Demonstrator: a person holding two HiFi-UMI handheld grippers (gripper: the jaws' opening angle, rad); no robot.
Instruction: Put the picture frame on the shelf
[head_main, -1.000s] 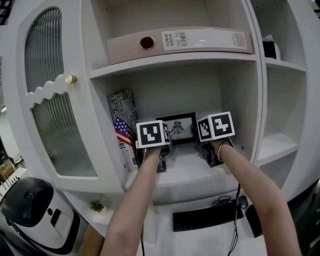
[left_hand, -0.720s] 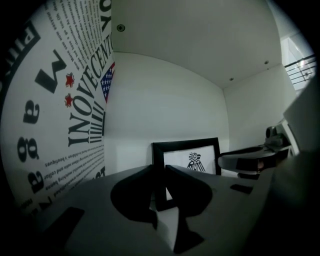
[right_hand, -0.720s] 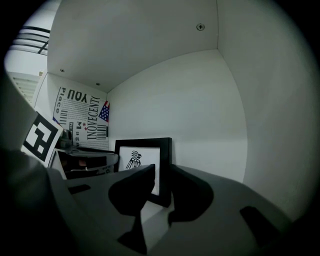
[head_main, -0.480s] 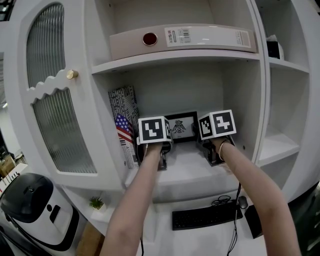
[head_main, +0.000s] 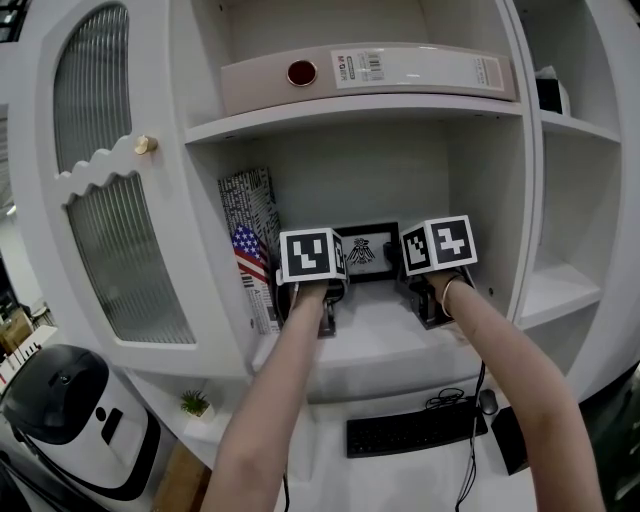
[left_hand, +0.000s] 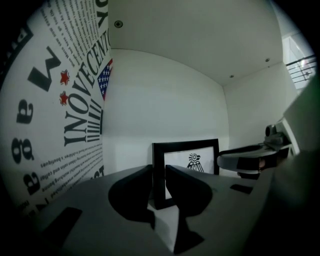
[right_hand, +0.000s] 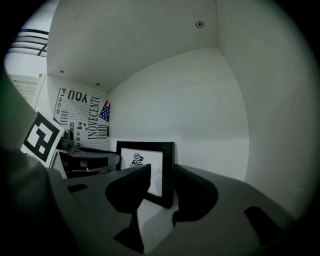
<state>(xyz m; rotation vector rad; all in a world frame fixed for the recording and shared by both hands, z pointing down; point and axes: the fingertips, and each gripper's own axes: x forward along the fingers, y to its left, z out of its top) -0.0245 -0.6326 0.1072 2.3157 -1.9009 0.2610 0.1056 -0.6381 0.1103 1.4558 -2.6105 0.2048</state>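
Against the shelf's back wall, the picture frame stands upright, bird emblem facing out. Near the frame's left: printed file box, "NOVECENT" legible. Right of the frame: bare board up to the side wall. Left tongs are clamped on the frame's left edge. Right tongs have just been opening, jaws apart astride the frame's right edge. Frame position unchanged from a second ago.

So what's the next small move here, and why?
Probably open the left tool: the picture frame already stands on the shelf at the back wall, the right tool has just been opening its jaws around its edge, while the left is closed on it.
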